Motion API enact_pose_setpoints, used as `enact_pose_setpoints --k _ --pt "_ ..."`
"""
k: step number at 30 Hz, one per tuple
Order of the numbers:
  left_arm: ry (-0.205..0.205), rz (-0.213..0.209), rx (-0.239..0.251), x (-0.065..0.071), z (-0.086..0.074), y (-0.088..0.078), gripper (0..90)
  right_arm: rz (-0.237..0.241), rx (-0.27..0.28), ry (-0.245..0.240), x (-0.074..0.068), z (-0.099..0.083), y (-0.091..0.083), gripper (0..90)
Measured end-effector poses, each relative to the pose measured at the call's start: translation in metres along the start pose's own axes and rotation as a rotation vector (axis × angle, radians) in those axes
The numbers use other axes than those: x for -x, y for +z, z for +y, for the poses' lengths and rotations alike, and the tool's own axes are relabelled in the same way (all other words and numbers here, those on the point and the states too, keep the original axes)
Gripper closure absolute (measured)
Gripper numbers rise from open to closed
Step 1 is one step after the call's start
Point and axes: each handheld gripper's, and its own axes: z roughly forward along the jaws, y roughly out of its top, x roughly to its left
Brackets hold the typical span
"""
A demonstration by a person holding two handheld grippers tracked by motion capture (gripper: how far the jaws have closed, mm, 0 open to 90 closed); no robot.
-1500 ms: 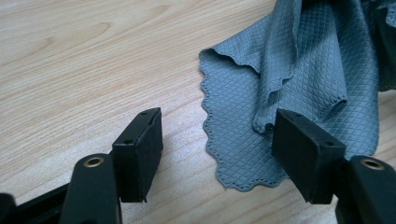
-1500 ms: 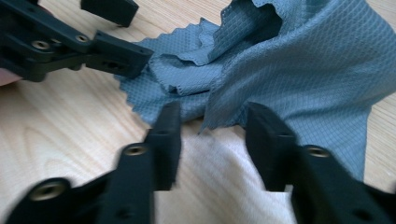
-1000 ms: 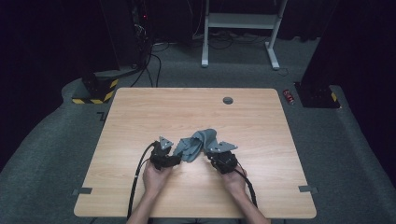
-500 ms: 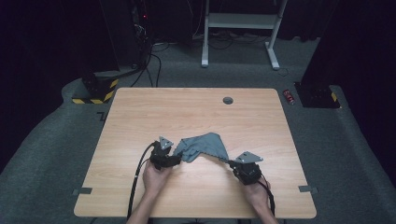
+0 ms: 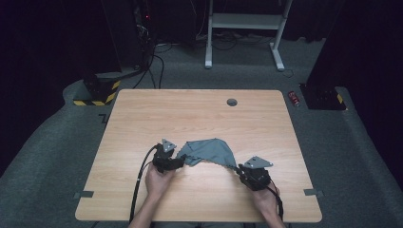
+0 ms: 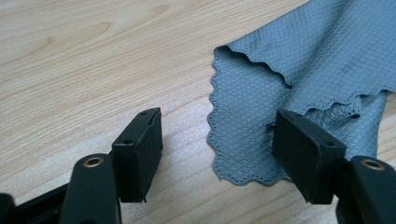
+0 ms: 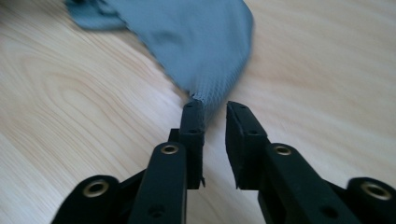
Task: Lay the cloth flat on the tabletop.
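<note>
A grey waffle-weave cloth (image 5: 209, 149) lies near the front middle of the wooden table (image 5: 142, 118). My left gripper (image 5: 179, 160) rests at the cloth's left end, open. In the left gripper view its jaws stand wide apart (image 6: 217, 126) with a scalloped corner of the cloth (image 6: 303, 56) lying flat between them. My right gripper (image 5: 239, 168) is at the front right. One corner of the cloth (image 7: 196, 37) is drawn out to a taut point that runs in between its nearly closed jaws (image 7: 215, 109).
A round cable hole (image 5: 232, 102) sits near the table's far edge. Tape marks (image 5: 311, 192) flank the front corners on the carpet. On the floor are a red can (image 5: 294, 98), a yellow-black striped block (image 5: 97, 95) and a white frame (image 5: 242, 28).
My right gripper has moved right and toward the front edge, dragging a cloth corner out with it, so the bunched cloth has spread. The left gripper has stayed put.
</note>
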Motion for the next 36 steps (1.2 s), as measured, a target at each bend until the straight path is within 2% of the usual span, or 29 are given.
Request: enact_pose_setpoints --k 2,3,4,6,7,8,9,12,13,17,19,20,21,22,24,26,28,30,36 --pt "0.001 0.0 0.001 0.0 0.0 0.0 33.7 0.032 0.01 -0.037 -0.01 0.016 0.008 69.3" --pt "0.001 0.0 0.001 0.0 0.0 0.0 33.7 0.032 0.01 -0.037 -0.01 0.016 0.008 69.3" --pt "0.001 -0.002 0.001 0.0 0.0 0.0 33.6 0.044 0.001 -0.068 -0.016 0.027 0.017 66.4" --pt "0.001 -0.003 0.001 0.0 0.0 0.0 33.5 0.05 0.001 -0.073 -0.019 0.031 0.021 65.8" --pt "0.002 -0.002 0.001 0.0 0.0 0.0 33.5 0.061 -0.006 -0.083 -0.021 0.036 0.026 64.9" --pt "0.001 -0.002 0.0 0.0 0.0 0.0 33.5 0.07 -0.023 -0.095 -0.026 0.045 0.041 63.5" --pt "0.001 -0.002 0.0 0.0 0.0 0.0 33.5 0.07 -0.023 -0.095 -0.026 0.045 0.041 63.5" --pt "0.0 -0.003 0.0 0.0 0.0 0.0 33.5 0.074 -0.052 -0.105 -0.031 0.053 0.059 62.9" --pt "-0.001 -0.006 0.0 0.0 0.0 0.0 33.5 0.075 -0.072 -0.105 -0.033 0.056 0.068 63.8" --pt "-0.013 -0.018 0.006 -0.002 -0.001 -0.001 35.7 0.077 -0.127 -0.111 -0.033 0.055 0.082 70.7" --pt "-0.048 -0.031 0.06 -0.006 -0.004 -0.007 42.9 0.093 -0.122 -0.101 -0.031 0.053 0.083 78.5" --pt "-0.048 -0.031 0.06 -0.006 -0.004 -0.007 45.2 0.093 -0.122 -0.101 -0.031 0.053 0.083 78.5" --pt "-0.074 -0.039 0.085 -0.009 -0.005 -0.009 45.2 0.093 -0.126 -0.105 -0.03 0.053 0.082 82.4" --pt "-0.096 -0.045 0.091 -0.012 -0.006 -0.01 46.1 0.084 -0.127 -0.111 -0.029 0.053 0.082 85.8" --pt "-0.11 -0.038 0.078 -0.013 -0.006 -0.009 46.3 0.084 -0.127 -0.11 -0.028 0.052 0.081 88.7" --pt "-0.09 -0.018 0.047 -0.01 -0.004 -0.006 45.7 0.088 -0.129 -0.108 -0.027 0.051 0.08 89.0" --pt "-0.045 0.021 0.015 -0.004 -0.002 -0.003 44.7 0.088 -0.137 -0.12 -0.028 0.05 0.078 89.3" --pt "-0.032 0.03 0.012 -0.003 -0.002 -0.003 44.6 0.089 -0.137 -0.124 -0.028 0.049 0.077 89.3" --pt "-0.029 0.034 0.011 -0.004 -0.002 -0.003 45.1 0.099 -0.152 -0.139 -0.027 0.033 0.056 89.3"
